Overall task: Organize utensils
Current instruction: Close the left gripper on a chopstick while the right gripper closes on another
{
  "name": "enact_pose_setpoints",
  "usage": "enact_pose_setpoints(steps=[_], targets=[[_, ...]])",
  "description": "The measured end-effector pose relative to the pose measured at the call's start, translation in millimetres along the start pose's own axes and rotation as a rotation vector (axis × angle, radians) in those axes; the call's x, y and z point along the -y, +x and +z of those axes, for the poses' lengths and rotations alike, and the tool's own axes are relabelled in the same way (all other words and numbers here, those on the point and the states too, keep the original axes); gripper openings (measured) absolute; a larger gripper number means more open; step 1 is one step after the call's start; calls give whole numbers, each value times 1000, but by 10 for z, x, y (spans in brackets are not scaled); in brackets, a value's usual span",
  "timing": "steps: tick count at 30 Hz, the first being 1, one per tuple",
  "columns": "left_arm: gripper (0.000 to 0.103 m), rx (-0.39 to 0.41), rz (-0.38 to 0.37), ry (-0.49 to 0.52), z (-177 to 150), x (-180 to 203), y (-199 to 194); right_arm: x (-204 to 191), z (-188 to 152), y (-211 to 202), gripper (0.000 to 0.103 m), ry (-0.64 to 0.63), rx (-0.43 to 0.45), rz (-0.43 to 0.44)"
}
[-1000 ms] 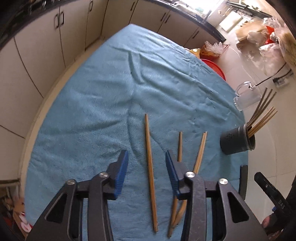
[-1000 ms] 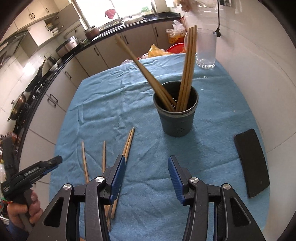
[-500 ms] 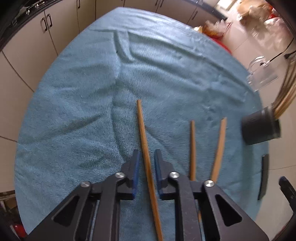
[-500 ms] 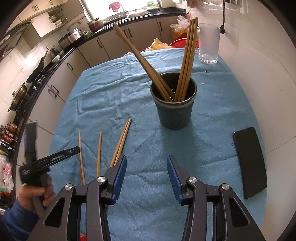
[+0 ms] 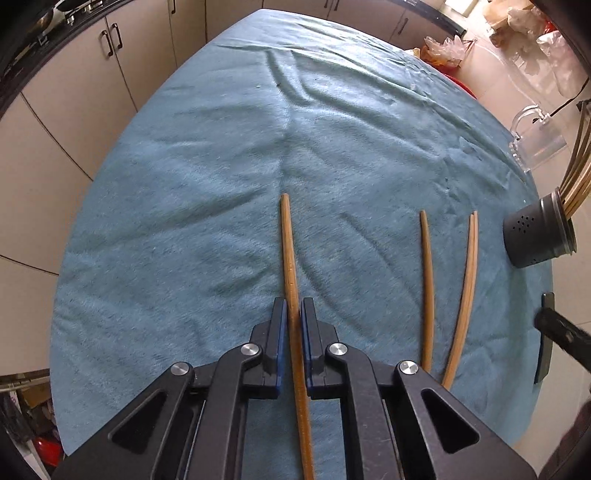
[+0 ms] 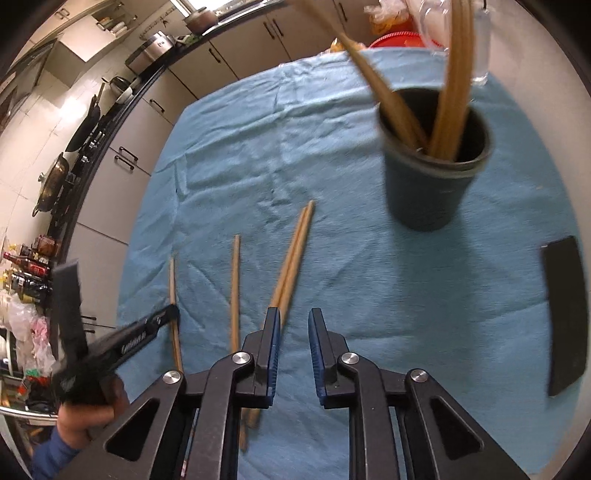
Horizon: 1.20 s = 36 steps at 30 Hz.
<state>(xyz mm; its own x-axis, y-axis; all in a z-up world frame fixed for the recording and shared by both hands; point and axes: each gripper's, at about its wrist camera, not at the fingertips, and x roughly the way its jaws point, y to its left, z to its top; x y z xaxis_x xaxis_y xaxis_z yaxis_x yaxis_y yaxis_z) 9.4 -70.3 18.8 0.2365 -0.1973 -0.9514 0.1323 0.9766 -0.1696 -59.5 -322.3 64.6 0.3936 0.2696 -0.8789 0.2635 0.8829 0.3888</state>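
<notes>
Left tool [image 5: 293, 314] pinches a chopstick [image 5: 287, 243] (right tool [image 6: 293, 325] closing, empty).

From my remote seat I see a wrinkled blue terry cloth [image 5: 258, 147] covering the round table. Behind it runs a row of beige cabinet doors with dark bar handles [image 5: 74, 74] under a black countertop [image 6: 122, 99] that holds steel pots and a wok [image 6: 51, 181]. Daylight comes through a bright window [image 6: 221, 3]. The right-hand wall is pale tile [image 5: 498, 92].
</notes>
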Motion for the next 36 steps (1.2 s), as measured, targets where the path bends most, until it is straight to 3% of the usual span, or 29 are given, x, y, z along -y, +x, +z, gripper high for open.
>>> enact_pose_setpoints(steps=[9, 18, 28, 33, 36], targets=[[8, 12, -2, 59, -69, -5, -35, -114, 208, 548, 16, 31, -53, -73], [9, 10, -22, 79, -47, -22, -9, -44, 317, 800, 14, 90, -90, -115], [9, 14, -9, 90, 46, 35, 27, -246, 470, 954, 10, -26, -113, -246], [7, 32, -25, 95, 82, 43, 27, -175, 447, 901, 7, -21, -109, -192], [6, 58, -68, 84, 74, 13, -79, -161, 370, 695, 7, -10, -54, -129]])
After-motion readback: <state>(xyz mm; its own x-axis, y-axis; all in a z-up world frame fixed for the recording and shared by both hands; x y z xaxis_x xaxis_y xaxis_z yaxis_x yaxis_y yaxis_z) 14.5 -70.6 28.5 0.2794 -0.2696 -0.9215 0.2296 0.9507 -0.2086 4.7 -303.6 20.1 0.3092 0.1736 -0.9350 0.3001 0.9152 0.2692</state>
